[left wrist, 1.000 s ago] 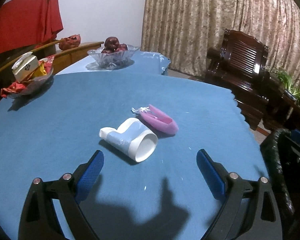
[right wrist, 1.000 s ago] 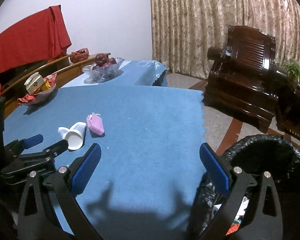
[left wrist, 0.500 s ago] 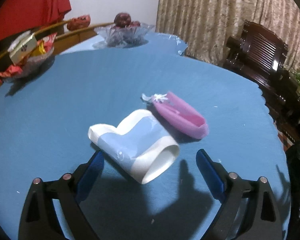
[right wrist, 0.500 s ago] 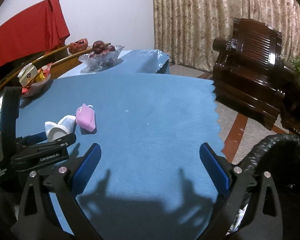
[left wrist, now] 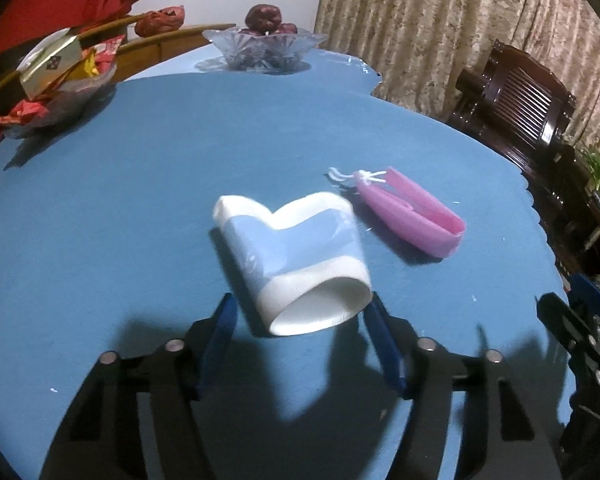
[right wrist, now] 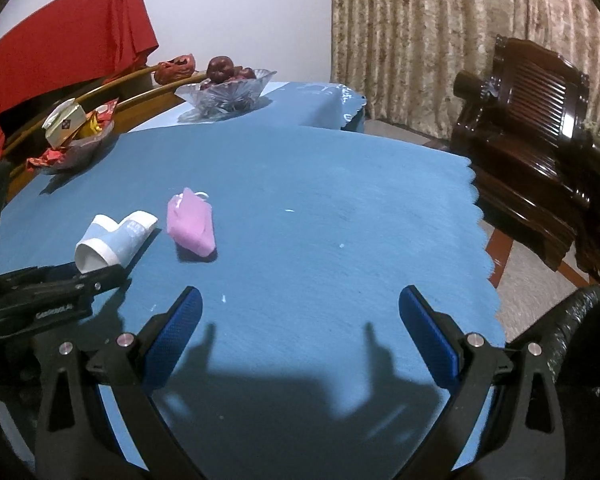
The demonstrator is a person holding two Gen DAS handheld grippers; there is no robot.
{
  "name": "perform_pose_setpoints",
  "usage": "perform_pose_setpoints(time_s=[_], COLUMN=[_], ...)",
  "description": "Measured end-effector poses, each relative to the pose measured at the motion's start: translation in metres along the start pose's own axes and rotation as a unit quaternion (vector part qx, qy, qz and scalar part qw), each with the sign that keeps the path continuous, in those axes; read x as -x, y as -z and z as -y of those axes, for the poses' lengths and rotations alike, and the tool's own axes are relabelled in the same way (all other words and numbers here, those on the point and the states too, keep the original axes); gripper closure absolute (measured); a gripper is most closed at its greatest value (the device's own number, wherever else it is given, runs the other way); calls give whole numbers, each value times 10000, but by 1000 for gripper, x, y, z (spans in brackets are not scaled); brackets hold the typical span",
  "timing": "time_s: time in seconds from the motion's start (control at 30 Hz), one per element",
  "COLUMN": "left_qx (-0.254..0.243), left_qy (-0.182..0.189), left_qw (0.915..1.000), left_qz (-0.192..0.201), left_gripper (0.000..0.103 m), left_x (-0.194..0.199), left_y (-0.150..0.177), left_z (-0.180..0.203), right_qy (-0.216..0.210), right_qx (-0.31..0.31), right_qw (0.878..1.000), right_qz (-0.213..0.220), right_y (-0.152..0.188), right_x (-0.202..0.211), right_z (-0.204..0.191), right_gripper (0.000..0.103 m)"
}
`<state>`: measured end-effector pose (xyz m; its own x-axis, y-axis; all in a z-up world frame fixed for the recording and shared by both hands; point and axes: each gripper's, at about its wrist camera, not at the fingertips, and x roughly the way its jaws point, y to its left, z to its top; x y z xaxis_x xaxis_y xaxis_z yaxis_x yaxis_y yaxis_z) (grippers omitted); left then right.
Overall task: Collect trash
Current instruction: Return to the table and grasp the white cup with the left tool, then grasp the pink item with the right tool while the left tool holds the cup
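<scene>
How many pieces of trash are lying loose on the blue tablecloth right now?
2. A crushed paper cup lies on its side, its mouth between the left gripper's fingers. A pink wrapper lies just beyond it, on its right. Dish contents are not counted.

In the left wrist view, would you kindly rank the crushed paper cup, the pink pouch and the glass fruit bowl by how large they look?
1. Crushed paper cup, clearly largest, though nearest the camera.
2. Pink pouch and glass fruit bowl look about alike; the bowl is much farther away, so I won't rank them.
</scene>
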<state>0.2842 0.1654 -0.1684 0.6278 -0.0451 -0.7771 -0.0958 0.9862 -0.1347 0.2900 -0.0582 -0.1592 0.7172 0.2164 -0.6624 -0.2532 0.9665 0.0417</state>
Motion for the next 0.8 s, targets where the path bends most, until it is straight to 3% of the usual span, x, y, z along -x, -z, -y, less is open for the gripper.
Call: perform_pose_setpoints(time_s=[0.3, 0.37, 0.4, 0.43, 0.53, 0.8], left_qx=[40, 37, 46, 85, 145, 141], left_qy=[-73, -68, -41, 39, 168, 60], left_qw=[10000, 10000, 10000, 9999, 9997, 9994], left_qz=[-15, 20, 50, 88, 136, 313], left_gripper=[22, 31, 44, 49, 51, 52], left_x=[-12, -13, -13, -12, -10, 4], left_y=[-10, -11, -11, -12, -11, -10], left_z=[0, -1, -2, -4, -10, -24], right_qy=[-17, -19, -29, -39, -62, -220], right_qx=[98, 118, 134, 144, 171, 210], right_qw=[9999, 9999, 9999, 9999, 9998, 9995], right_qz=[-44, -43, -40, -39, -44, -17], right_y=[-6, -7, -8, -9, -12, -26], right_x=[-8, -10, -10, -10, -13, -24], right_z=[-11, -12, -13, -14, -16, -35], right_gripper=[7, 7, 7, 7, 7, 7])
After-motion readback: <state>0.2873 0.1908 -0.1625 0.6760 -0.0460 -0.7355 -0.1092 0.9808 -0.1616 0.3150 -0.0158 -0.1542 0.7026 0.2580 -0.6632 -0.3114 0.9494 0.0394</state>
